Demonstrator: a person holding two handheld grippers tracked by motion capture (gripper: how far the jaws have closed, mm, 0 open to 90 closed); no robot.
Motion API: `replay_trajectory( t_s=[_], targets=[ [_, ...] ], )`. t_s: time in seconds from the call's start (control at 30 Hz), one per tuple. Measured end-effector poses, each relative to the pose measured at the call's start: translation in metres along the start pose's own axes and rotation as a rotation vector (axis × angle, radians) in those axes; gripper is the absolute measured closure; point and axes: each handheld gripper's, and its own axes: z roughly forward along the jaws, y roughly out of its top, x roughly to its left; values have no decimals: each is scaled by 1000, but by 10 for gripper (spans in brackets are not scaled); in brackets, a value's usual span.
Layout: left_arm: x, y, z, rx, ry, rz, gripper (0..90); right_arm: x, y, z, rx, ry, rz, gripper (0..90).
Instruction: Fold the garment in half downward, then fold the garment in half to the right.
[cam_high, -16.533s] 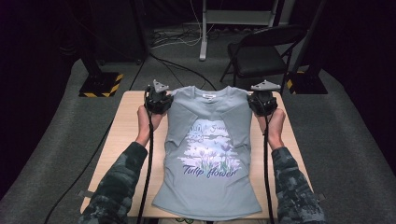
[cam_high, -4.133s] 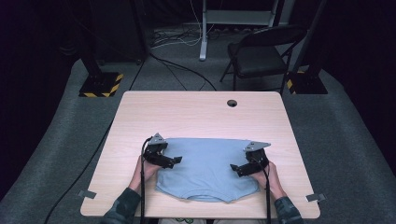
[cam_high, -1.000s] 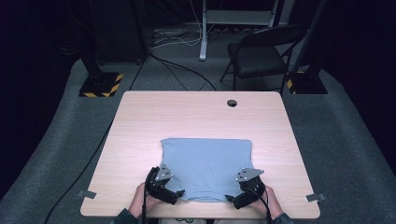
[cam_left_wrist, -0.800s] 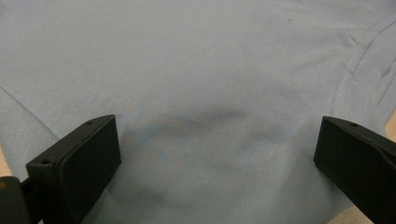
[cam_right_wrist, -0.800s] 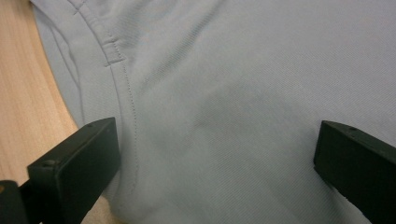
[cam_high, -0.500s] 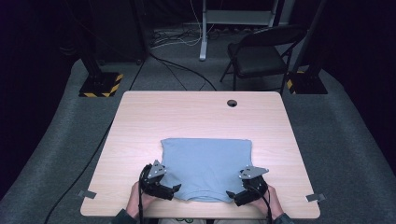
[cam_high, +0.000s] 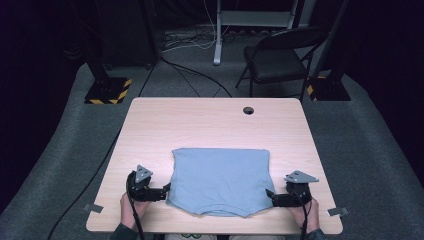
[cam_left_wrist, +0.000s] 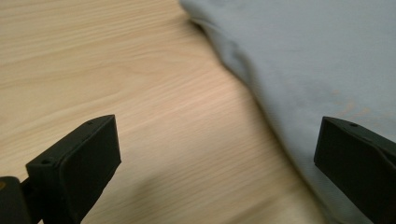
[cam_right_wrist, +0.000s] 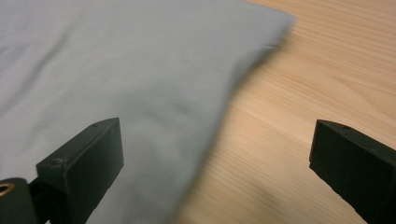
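A light blue T-shirt (cam_high: 220, 180) lies folded in half on the wooden table (cam_high: 210, 122), near its front edge. My left gripper (cam_high: 166, 192) sits at the shirt's lower left corner, open, its jaws wide apart with nothing held. In the left gripper view the shirt (cam_left_wrist: 303, 60) edge runs under the right-hand jaw. My right gripper (cam_high: 270, 195) rests at the lower right corner, open too. The right gripper view has the shirt (cam_right_wrist: 116, 70) under its left jaw and bare wood under the other.
The table has a round cable hole (cam_high: 248, 110) near its back edge. A folding chair (cam_high: 277, 57) stands behind the table on the grey floor. Two black stands with striped bases (cam_high: 107, 90) flank the back.
Earlier the shirt lay spread print-up, then was folded toward the front. In the last second both grippers slid outward from the hem to the shirt's lower corners and stand open.
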Motion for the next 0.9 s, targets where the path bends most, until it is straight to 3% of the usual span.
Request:
replay_trajectory(
  t_s=[0.17,0.37,0.7,0.9],
  targets=[
    [10,-3,2,17,22,-41,0,-24,-12,-11,1,-97,87,19],
    [12,-4,3,17,24,-56,0,-36,-23,-13,21,-113,132,18],
    [9,7,9,22,26,-33,0,-29,-20,-12,26,-95,111,19],
    [7,25,18,6,36,-11,0,-13,-13,-10,25,-65,81,20]
  ],
)
